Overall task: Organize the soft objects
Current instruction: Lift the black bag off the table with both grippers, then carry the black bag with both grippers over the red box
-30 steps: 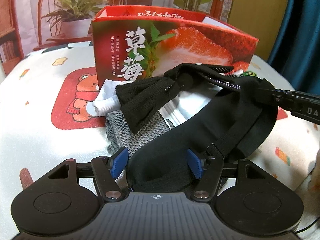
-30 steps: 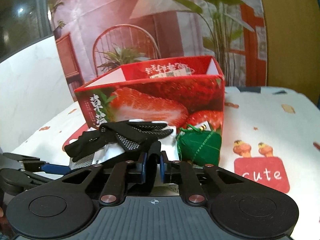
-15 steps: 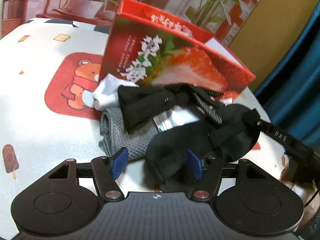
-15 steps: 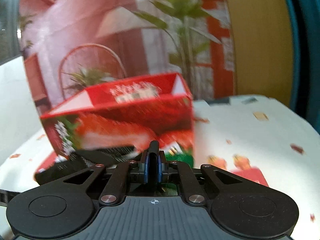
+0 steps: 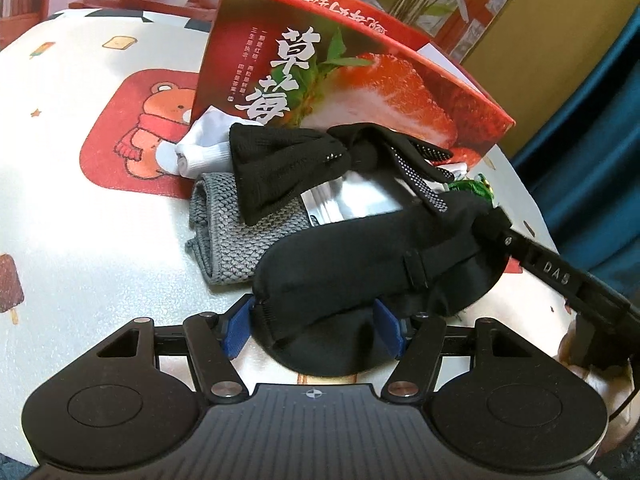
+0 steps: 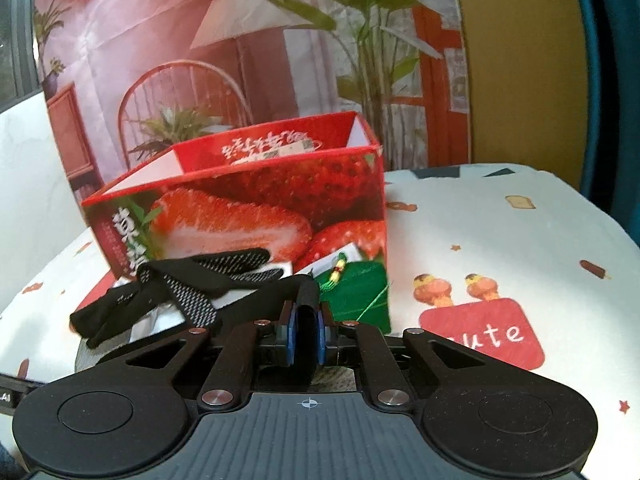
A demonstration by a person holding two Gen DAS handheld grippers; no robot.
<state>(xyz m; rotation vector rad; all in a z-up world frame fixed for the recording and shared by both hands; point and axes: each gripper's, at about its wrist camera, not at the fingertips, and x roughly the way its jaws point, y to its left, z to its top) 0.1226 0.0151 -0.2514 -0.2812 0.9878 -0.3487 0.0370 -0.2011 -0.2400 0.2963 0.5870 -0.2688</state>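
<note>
Free: surface (image 6: 500, 240) right of strawberry box (image 6: 280, 208) | Blocked: glove (image 5: 288, 160), grey cloth (image 5: 236, 236), green pouch (image 6: 360, 292) crowd box front

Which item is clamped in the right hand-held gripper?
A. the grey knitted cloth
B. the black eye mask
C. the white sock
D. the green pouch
B: the right hand-held gripper is shut on an end of the black eye mask, while the other items lie free by the strawberry box.

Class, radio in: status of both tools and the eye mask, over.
Right tool shut on black eye mask. Left tool open astride its other end. Strawberry box behind, black glove between.
</note>
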